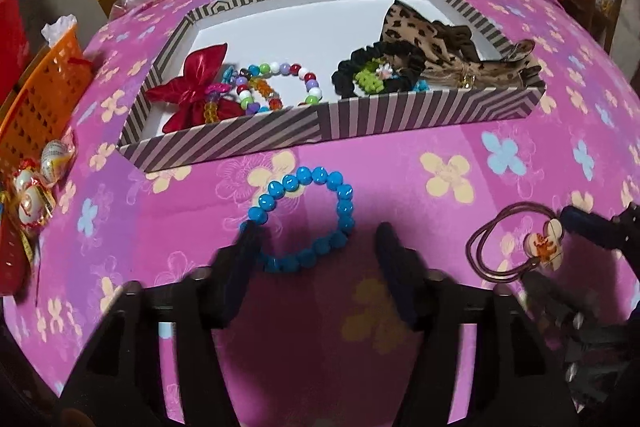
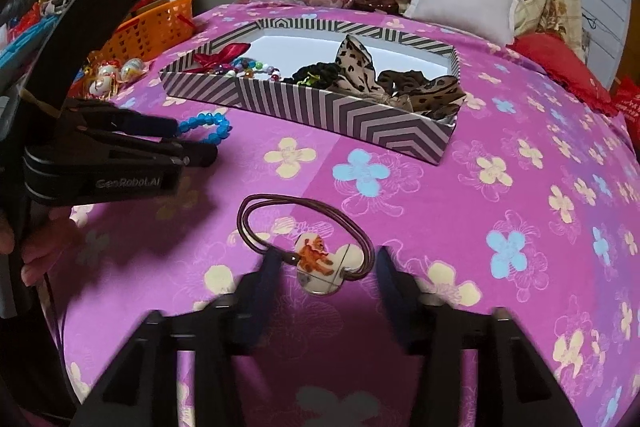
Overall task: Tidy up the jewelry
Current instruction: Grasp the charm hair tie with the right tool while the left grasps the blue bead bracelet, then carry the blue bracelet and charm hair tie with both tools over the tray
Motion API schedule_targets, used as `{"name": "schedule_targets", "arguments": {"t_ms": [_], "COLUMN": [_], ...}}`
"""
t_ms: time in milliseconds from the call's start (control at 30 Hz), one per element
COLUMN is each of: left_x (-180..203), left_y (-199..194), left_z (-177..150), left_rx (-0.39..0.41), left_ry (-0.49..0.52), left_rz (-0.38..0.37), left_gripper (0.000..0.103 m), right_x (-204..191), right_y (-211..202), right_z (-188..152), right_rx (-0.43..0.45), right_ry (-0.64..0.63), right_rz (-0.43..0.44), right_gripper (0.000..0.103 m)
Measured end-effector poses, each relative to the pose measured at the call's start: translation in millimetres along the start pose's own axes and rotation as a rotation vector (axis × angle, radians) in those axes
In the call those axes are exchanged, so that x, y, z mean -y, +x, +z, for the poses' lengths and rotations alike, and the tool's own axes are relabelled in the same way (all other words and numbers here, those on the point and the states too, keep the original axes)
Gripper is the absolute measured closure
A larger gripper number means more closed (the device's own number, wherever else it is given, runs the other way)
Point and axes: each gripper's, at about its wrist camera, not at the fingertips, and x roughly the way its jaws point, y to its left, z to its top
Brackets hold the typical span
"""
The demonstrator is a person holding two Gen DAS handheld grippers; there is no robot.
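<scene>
Left tool (image 1: pixel 316 247), jaws apart, straddles the near arc of the blue bead bracelet (image 1: pixel 304 219); right tool (image 2: pixel 324 267), jaws likewise apart, brackets the cartoon charm of the brown hair tie (image 2: pixel 308 239). Both pieces lie flat on the pink floral bedspread (image 2: pixel 460 207), just in front of the striped box (image 2: pixel 340 111). Risk: round beads may roll out of a narrow pinch; closing pads may skid off the charm's glossy face. The tie's loop runs lengthwise left-to-right in the right view, charm nearest the tool.
</scene>
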Motion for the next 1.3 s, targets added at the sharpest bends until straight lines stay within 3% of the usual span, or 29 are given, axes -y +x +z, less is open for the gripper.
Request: {"name": "schedule_targets", "arguments": {"t_ms": [33,133,233,500,833,1300], "left_x": [-1,-3,-9,-27,-34,-32], "left_y": [0,1,-1,-28,-68,-102], "left_z": [0,-1,-5,-15,-17,-22], "left_rx": [-0.005,-0.015,-0.021,0.021,0.087,0.151], "left_ry": [-0.005,-0.028,-0.071,-0.163,-0.188,-0.176], "left_rz": [-0.036,-0.081,-0.133,-0.178,-0.210,-0.146], "left_gripper": [0.081,0.094,0.095,0.095,0.095,0.095], "right_x": [1,1,3,4,-4,-8], "right_y": [0,-2,-6,-20,-48,-69], "right_z": [0,-1,-3,-1,6,11], "right_rx": [0.001,0.005,0.017,0.044,0.094,0.130], "right_ry": [-0.003,-0.001,0.019,0.051,0.044,0.048], "right_rz": [-0.002,-0.002,0.035,0.080,0.101,0.106], "right_gripper": [0.068,0.068,0.079,0.079,0.079,0.079]}}
